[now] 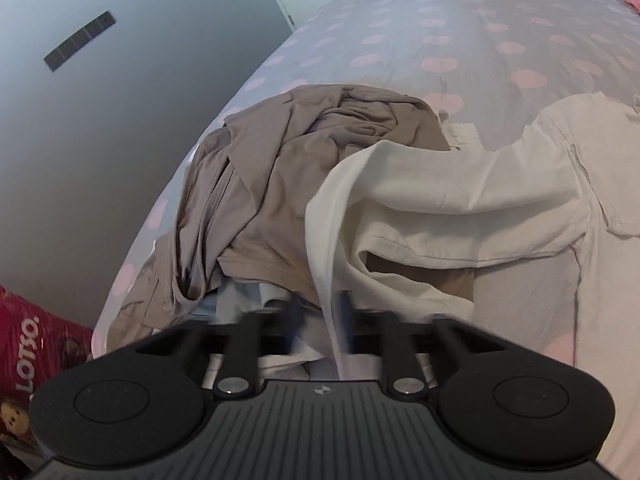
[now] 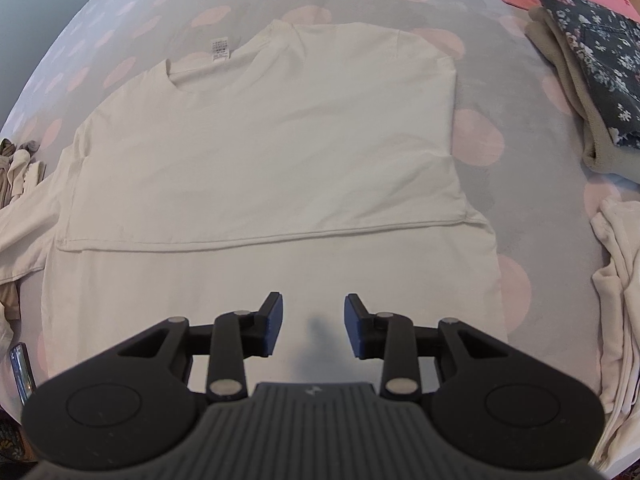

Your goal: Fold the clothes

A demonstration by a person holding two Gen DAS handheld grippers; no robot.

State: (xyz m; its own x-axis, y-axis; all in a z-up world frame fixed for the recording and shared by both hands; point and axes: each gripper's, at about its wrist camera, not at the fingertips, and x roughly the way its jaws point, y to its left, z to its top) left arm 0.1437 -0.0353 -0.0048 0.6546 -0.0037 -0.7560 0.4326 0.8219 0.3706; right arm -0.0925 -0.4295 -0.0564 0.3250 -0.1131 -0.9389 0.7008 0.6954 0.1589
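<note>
A cream T-shirt point(image 2: 260, 152) lies flat on the bed, collar at the far side, its right side folded in and a hem line across the middle. My right gripper point(image 2: 314, 326) hovers open over the shirt's near part, nothing between its blue pads. In the left wrist view my left gripper point(image 1: 320, 312) is shut on the cream sleeve point(image 1: 420, 200), which is lifted and drapes from the jaws toward the shirt body on the right. The fingertips are blurred and partly hidden by cloth.
A crumpled taupe garment point(image 1: 280, 160) lies heaped by the bed's left edge, over the spotted sheet point(image 1: 440, 32). Folded clothes, a dark floral piece point(image 2: 592, 64) on beige, sit far right; a white pile point(image 2: 616, 280) lies near right. A red bag point(image 1: 36, 340) sits on the floor.
</note>
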